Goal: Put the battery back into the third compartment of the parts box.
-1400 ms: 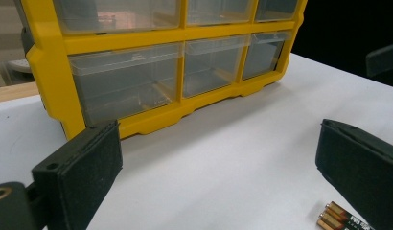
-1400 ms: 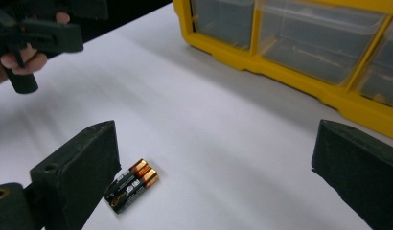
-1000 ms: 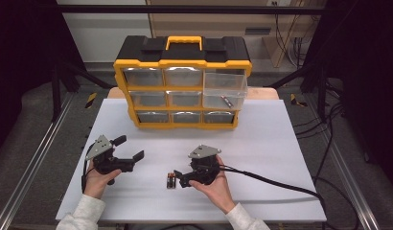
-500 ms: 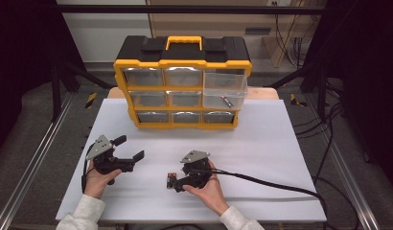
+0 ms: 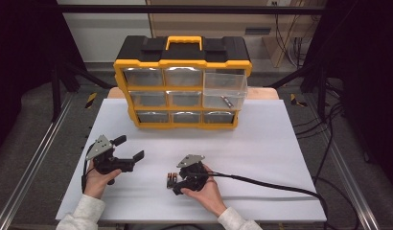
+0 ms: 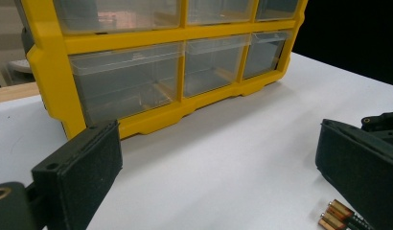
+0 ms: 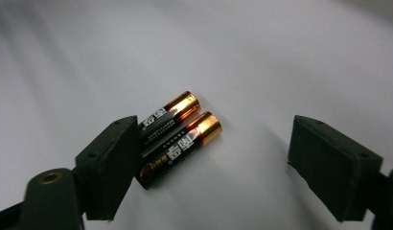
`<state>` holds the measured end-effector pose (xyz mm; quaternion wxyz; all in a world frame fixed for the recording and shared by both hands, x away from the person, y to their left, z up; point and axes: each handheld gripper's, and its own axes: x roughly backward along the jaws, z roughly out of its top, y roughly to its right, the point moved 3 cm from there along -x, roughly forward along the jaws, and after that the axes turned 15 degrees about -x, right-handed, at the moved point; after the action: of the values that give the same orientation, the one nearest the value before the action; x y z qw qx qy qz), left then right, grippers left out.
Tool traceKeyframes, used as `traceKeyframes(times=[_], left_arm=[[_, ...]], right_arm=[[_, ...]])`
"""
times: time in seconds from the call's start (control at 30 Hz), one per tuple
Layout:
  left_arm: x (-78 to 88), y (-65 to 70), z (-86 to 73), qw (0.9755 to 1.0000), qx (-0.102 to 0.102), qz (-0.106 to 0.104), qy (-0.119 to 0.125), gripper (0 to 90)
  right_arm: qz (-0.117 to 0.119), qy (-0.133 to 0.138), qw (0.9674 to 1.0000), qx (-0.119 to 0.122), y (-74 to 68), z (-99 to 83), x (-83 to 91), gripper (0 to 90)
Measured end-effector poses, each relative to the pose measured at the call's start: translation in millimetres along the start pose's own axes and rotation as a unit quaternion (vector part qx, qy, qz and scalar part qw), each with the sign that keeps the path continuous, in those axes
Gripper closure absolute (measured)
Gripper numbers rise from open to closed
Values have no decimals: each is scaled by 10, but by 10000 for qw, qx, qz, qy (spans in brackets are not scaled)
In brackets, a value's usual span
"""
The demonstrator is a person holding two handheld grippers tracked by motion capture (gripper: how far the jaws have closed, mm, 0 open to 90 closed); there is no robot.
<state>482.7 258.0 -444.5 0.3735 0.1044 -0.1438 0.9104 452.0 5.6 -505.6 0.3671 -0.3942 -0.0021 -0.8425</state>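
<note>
Right gripper point(image 7: 211, 158) closing around two batteries point(image 7: 178, 136)
Its jaws are still apart, not pressing. The batteries lie slanted, hugging the left jaw. Left gripper point(image 5: 121, 154) waits open, farther off.

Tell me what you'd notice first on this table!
First the big yellow plastic organiser box with a black top and clear drawers, standing at the far side of the white table; its right-hand drawer is pulled out. Nearer the person, two black-and-gold batteries lie side by side on the table. The right gripper is down around them with its jaws closing in, the far pad not yet touching, while the left gripper is open nearby.
</note>
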Motion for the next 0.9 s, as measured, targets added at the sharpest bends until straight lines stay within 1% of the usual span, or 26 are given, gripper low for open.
traceKeyframes(times=[0.1, 0.3, 0.43, 0.63, 0.73, 0.8, 0.83, 0.87, 0.9], left_arm=[[2, 2, 3, 10000, -3, 1, 7, 18], [5, -1, 5, 10000, -12, 5, 16, 18], [3, 0, 5, 10000, -14, 4, 14, 18], [6, -1, 6, 10000, -9, 11, 25, 18], [6, -1, 6, 10000, -5, 12, 24, 19], [6, -2, 6, 10000, -5, 11, 24, 19], [6, -2, 6, 10000, -6, 11, 25, 18], [6, -1, 6, 10000, -7, 12, 26, 19], [7, -1, 6, 10000, -7, 11, 26, 18]], right_arm=[[11, -12, 10000, 27, -1, -5, 1, 265], [66, -110, 9999, 87, -18, -23, 31, 452], [93, -183, 9998, 48, -24, -32, 33, 527], [4, -186, 9998, 75, -11, -30, 41, 598], [-54, -172, 9998, 91, -8, -31, 43, 647], [-76, -179, 9997, 152, 4, -29, 49, 685], [-100, -199, 9997, 99, 0, -31, 53, 703], [-108, -189, 9997, 125, 4, -29, 53, 723], [-133, -203, 9997, 69, 0, -30, 54, 745]])
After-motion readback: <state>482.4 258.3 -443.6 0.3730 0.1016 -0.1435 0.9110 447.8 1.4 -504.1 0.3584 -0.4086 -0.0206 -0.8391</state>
